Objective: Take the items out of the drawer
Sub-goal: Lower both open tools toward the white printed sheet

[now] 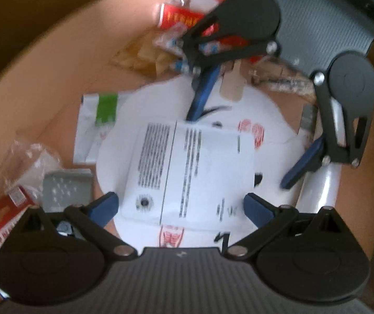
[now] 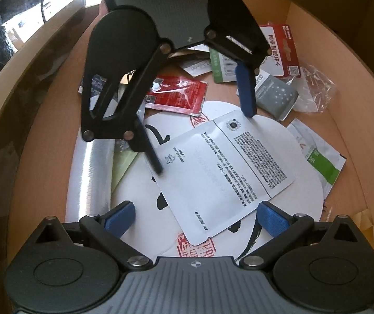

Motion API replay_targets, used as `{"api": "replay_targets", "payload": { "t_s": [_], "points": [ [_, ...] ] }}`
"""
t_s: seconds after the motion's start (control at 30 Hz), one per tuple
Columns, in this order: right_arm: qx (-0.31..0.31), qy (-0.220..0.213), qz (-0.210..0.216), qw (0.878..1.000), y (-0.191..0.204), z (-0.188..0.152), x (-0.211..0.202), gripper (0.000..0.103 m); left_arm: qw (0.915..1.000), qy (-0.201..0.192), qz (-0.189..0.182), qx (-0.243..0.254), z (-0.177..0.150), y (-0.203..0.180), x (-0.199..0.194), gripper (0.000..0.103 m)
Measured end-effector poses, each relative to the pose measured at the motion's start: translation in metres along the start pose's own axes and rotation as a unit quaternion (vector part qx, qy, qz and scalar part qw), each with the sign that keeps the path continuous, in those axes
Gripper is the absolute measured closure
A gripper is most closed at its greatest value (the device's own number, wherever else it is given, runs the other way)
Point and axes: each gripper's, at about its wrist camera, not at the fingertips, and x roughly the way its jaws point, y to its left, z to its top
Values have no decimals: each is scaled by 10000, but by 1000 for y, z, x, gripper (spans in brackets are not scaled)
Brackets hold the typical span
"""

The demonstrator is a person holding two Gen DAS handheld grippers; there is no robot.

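Both claws over the drawer (image 2: 343, 120), jaws spread, nothing grasped.

White printed sachet (image 2: 220, 172) flat on a round white disc (image 2: 301, 183), directly ahead of the right gripper (image 2: 194, 214) and between its blue fingertips (image 2: 120, 216). Left gripper (image 1: 181, 208) likewise released, sachet (image 1: 192, 167) just ahead. Red packet (image 2: 179, 95) and grey packet (image 2: 275, 96) farther off, beyond the sachet.

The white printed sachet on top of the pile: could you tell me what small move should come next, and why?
Probably lower the left gripper so its open fingers straddle the near edge of the white printed sachet, then close. The sachet lies flat and uncovered on the round white card, and the right gripper is open too, holding nothing.
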Motion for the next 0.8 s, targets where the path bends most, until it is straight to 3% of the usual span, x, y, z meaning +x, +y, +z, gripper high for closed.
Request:
{"api": "replay_targets", "payload": {
  "t_s": [0.1,0.27,0.43,0.53,0.8],
  "points": [
    [51,-12,-18,10000,0,1,1,0,10000,-39,-40,21,-2,-2,-2,0],
    [65,-98,-19,9999,0,0,0,0,9968,33,-793,-53,-1,-3,-14,0],
    [84,-163,-21,9998,-1,-1,1,0,9950,114,-959,-233,0,5,-19,0],
    [106,-189,-23,9998,-1,1,1,0,9909,147,-1252,-470,1,11,-21,0],
    [102,-251,6,9996,-3,0,1,0,9900,131,-1291,-552,1,5,-22,0]
  ]
}}
